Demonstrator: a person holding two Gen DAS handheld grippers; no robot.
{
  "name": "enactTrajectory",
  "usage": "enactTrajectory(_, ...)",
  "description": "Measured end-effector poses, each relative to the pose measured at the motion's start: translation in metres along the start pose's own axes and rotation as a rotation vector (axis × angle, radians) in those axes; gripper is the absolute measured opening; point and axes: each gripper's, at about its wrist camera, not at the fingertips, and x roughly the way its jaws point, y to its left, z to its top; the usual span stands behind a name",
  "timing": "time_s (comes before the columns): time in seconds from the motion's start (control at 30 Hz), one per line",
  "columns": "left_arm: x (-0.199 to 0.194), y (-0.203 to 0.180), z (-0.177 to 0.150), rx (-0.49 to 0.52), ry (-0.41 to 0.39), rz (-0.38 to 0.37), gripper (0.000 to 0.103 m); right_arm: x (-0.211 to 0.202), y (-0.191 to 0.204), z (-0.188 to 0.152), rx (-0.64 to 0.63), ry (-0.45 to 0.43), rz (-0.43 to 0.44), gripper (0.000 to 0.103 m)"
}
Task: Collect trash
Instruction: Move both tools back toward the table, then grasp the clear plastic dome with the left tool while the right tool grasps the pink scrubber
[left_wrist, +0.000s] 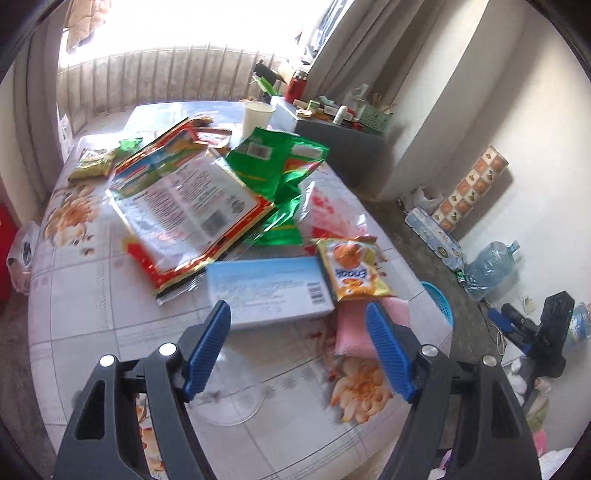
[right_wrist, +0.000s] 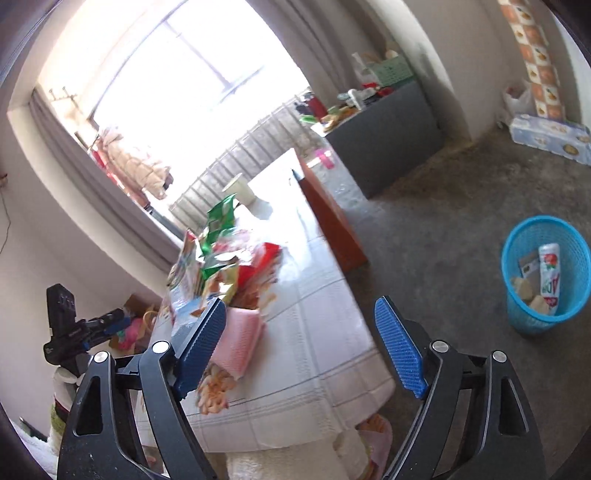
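A heap of trash lies on the flowered tablecloth (left_wrist: 74, 295): a big clear wrapper with red edges (left_wrist: 188, 206), a crumpled green wrapper (left_wrist: 280, 166), a light-blue box (left_wrist: 269, 291), a yellow snack packet (left_wrist: 351, 269), a pink pack (left_wrist: 354, 328) and a paper cup (left_wrist: 256, 118). My left gripper (left_wrist: 297, 310) hovers open just in front of the blue box, with nothing between its fingers. My right gripper (right_wrist: 299, 306) is open and empty over the table's near corner, beside the pink pack (right_wrist: 240, 339). A blue basket (right_wrist: 517, 317) stands on the floor to the right, holding a white tube and scraps.
A small yellow-green packet (left_wrist: 92, 164) lies at the table's far left. A grey cabinet (right_wrist: 391, 144) loaded with clutter stands by the curtain. A crushed water jug (left_wrist: 491, 266), a tissue pack (right_wrist: 546, 140) and a patterned roll (left_wrist: 472, 184) line the wall. Bare floor (right_wrist: 424, 236) separates table and basket.
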Motion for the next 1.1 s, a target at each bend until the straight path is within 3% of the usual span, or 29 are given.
enactTrajectory(0.13, -0.002, 0.021, -0.031, -0.017, -0.019, 0.029, 0.08, 0.022, 0.05, -0.007, -0.164, 0.053, 0.03, 0.085)
enactTrajectory(0.33, 0.019, 0.031, -0.052, 0.003, -0.015, 0.083, 0.086, 0.062, 0.108, -0.025, -0.446, 0.141, 0.01, 0.091)
enactTrajectory(0.6, 0.047, 0.038, -0.063, 0.04, -0.009, 0.103, 0.086, 0.114, 0.143, -0.048, -0.734, 0.267, -0.013, 0.095)
enactTrajectory(0.73, 0.055, 0.039, -0.066, 0.026, -0.016, 0.089, 0.086, 0.145, 0.143, -0.046, -0.773, 0.328, -0.042, 0.095)
enactTrajectory(0.87, 0.06, 0.038, -0.069, 0.023, -0.021, 0.087, 0.086, 0.165, 0.134, -0.044, -0.716, 0.41, -0.034, 0.095)
enactTrajectory(1.1, 0.06, 0.04, -0.068, 0.021, -0.014, 0.066, 0.086, 0.15, 0.138, -0.069, -0.695, 0.497, -0.037, 0.095)
